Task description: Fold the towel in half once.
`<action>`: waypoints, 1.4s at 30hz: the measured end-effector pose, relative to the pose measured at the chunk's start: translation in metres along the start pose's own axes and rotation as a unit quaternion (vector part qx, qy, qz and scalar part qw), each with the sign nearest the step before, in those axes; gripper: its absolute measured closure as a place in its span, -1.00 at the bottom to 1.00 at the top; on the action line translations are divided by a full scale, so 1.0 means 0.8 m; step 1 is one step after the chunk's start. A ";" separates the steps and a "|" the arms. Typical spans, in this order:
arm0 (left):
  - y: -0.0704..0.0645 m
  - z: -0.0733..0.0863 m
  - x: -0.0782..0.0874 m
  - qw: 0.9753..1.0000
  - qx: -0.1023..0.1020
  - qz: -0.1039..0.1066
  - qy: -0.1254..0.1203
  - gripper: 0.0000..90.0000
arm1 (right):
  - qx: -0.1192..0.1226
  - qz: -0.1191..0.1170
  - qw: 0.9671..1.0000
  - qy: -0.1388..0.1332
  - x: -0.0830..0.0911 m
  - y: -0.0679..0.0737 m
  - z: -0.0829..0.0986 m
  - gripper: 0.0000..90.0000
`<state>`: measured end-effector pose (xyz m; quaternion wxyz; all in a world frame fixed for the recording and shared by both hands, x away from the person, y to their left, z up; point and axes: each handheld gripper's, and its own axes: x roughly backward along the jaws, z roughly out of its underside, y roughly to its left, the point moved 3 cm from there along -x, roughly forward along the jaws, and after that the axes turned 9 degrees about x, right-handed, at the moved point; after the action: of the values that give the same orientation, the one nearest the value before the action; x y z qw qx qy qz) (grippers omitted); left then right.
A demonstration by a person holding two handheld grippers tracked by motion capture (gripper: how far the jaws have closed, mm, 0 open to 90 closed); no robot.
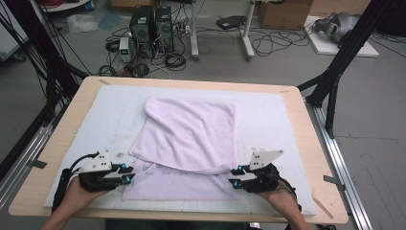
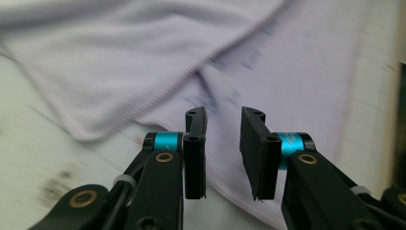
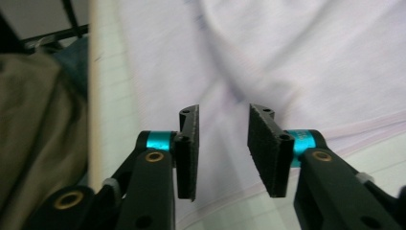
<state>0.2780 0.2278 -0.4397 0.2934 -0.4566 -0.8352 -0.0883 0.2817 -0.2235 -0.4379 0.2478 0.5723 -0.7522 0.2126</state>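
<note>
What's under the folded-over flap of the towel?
The towel's own lower layer, showing as a strip along the near edge between the open left gripper and right gripper. Beneath lies the white mat; anything under the flap is hidden.

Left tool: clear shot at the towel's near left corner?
Probably yes. The left tool is open right beside the towel, its near left corner just ahead on the white pad, and nothing lies between.

Left hand-held gripper (image 1: 128, 173) and right hand-held gripper (image 1: 234, 176) both gape, jaws parted.

Towel (image 1: 189, 129) soft matt cloth; table (image 1: 313, 158) wood.
</note>
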 end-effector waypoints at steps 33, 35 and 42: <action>0.061 -0.045 -0.032 0.998 0.026 -0.058 -0.003 0.92 | -0.020 -0.006 1.000 -0.021 -0.014 -0.058 -0.026 0.89; 0.059 -0.055 -0.026 0.998 0.026 -0.058 -0.012 0.92 | -0.020 0.003 0.999 -0.031 -0.004 -0.061 -0.031 0.89; 0.037 -0.087 -0.004 0.998 0.003 -0.053 -0.036 0.92 | -0.003 0.032 0.999 -0.043 0.034 -0.070 -0.053 0.90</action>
<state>0.3322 0.2136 -0.3886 0.2594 -0.4139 -0.8685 -0.0842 0.3349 -0.2332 -0.3858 0.2098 0.5562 -0.7805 0.1936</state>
